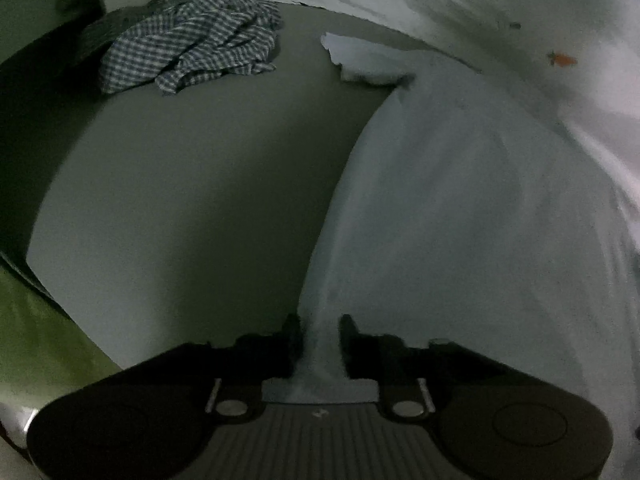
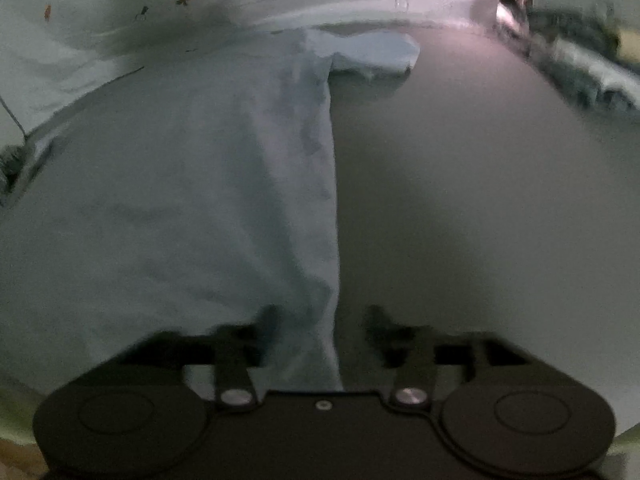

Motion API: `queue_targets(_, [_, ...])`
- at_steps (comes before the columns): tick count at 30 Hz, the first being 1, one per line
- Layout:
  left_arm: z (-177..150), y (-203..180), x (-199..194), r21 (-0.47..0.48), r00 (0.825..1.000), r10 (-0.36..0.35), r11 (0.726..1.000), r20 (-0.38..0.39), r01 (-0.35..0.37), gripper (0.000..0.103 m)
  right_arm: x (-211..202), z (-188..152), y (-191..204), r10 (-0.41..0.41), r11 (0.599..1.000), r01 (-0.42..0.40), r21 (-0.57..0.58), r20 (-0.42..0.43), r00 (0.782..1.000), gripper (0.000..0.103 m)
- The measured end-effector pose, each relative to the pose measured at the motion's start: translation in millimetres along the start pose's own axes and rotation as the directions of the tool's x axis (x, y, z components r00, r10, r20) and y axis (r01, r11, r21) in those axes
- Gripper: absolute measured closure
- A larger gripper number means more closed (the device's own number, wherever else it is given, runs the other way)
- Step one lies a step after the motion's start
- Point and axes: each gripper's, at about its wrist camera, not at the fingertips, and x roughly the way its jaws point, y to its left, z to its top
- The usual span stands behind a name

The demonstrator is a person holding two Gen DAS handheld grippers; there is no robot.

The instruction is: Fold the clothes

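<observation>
A pale blue garment (image 1: 460, 200) lies spread flat on the grey table (image 1: 200, 180), with one short sleeve (image 1: 360, 60) sticking out at the far end. My left gripper (image 1: 320, 332) stands at its near left corner, jaws narrowly open, with a bunched strip of the hem running up between the fingers. In the right wrist view the same garment (image 2: 180, 180) fills the left half, its sleeve (image 2: 368, 52) far ahead. My right gripper (image 2: 324, 320) is open wide over the near right edge, which lies loose beside the left finger (image 2: 270, 320).
A crumpled blue-and-white checked cloth (image 1: 192, 40) sits at the table's far left corner. A white sheet with small orange prints (image 1: 520, 20) hangs behind the table. Blurred clutter (image 2: 580, 60) lines the far right side. A green surface (image 1: 40, 320) shows below the table's left edge.
</observation>
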Motion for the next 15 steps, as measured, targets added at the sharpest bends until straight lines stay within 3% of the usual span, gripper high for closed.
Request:
queue_targets(4, [6.8, 5.5, -6.1, -0.013, 1.000, 0.002, 1.000, 0.016, -0.002, 0.059, -3.8, 5.1, 16.0, -0.071, 0.995, 0.076, -0.069, 0.080, 0.994, 0.009])
queue_targets(6, [18.5, 11.3, -4.1, -0.007, 1.000, -0.004, 1.000, 0.022, 0.005, 0.052, -2.5, 12.1, 26.6, -0.092, 0.989, 0.104, -0.102, 0.115, 0.989, 0.003])
queue_targets(10, [56.5, 23.7, 11.6, -0.019, 0.998, -0.061, 0.998, 0.031, 0.061, 0.040, 5.2, 24.6, 54.8, -0.091, 0.989, 0.108, -0.105, 0.152, 0.984, 0.000])
queue_targets(15, [119.0, 36.4, 36.9, 0.068, 0.988, -0.151, 0.987, 0.019, 0.149, 0.033, 29.5, 33.3, 119.2, -0.060, 0.996, 0.069, -0.053, 0.162, 0.985, 0.000])
